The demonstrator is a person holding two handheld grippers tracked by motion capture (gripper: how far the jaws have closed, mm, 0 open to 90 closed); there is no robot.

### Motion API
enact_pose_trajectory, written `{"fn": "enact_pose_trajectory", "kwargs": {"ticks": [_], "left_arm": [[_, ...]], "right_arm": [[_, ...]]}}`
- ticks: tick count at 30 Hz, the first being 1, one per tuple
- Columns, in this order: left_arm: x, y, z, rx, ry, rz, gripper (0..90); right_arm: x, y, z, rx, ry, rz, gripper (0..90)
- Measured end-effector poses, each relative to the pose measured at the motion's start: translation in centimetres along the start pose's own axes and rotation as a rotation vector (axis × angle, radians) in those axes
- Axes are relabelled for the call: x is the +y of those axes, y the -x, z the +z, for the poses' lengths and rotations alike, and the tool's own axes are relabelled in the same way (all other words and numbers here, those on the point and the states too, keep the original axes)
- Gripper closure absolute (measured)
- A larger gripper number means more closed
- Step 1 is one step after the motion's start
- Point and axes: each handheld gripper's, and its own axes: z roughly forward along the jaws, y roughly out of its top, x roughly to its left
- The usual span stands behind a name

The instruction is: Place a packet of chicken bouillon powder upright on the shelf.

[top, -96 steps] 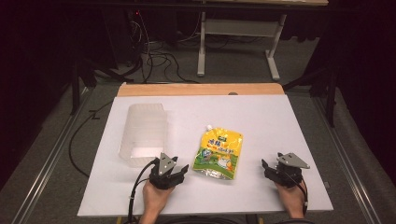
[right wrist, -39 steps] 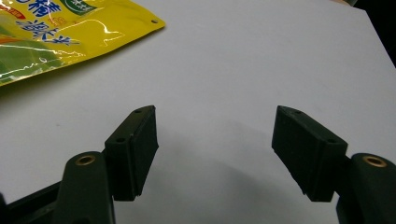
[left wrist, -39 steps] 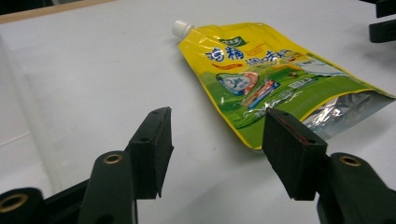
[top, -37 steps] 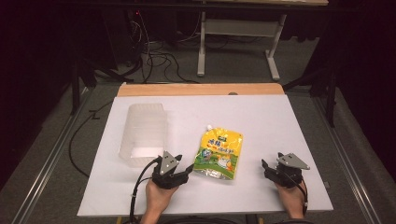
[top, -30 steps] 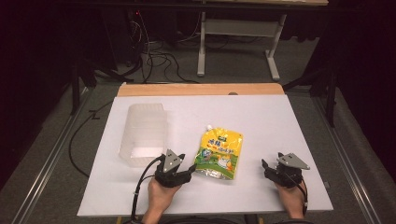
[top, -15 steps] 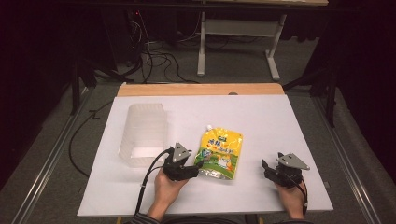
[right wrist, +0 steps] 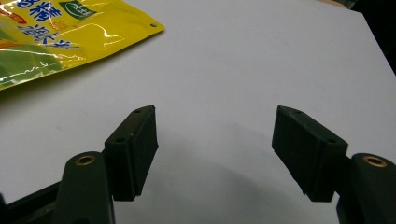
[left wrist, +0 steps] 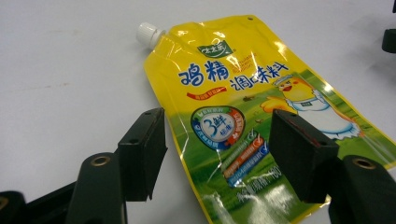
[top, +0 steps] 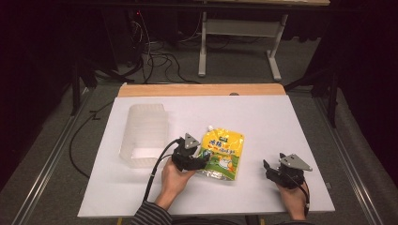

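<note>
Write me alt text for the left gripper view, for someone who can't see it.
The left gripper is open, its two black jaws spread over the lower end of a yellow seasoning pouch lying flat on a white table. The pouch has a white screw cap at its far corner, blue Chinese lettering and a cartoon chick.

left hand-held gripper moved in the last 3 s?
Yes. The left hand-held gripper has moved forward and right, from beside the clear plastic container to the near left corner of the yellow pouch.
</note>
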Motion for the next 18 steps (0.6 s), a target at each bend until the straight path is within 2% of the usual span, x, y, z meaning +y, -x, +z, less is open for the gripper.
{"fn": "enact_pose_trajectory", "kwargs": {"ticks": [3,8,10,18], "left_arm": [[0.5,-0.3,0.9,-0.007,-0.014,-0.031,36.6],[1.4,-0.7,2.2,-0.014,-0.038,-0.050,35.7],[1.8,-0.8,2.7,-0.001,-0.051,-0.053,34.5],[3.4,-1.6,5.1,0.006,-0.099,-0.103,32.7]], "right_arm": [[0.0,0.0,0.1,0.005,-0.009,-0.006,31.7],[0.0,0.0,0.1,0.003,-0.015,-0.009,31.8],[0.0,0.0,0.1,0.001,-0.013,-0.007,31.9],[0.1,0.0,0.1,0.000,-0.017,-0.012,31.8]]}}
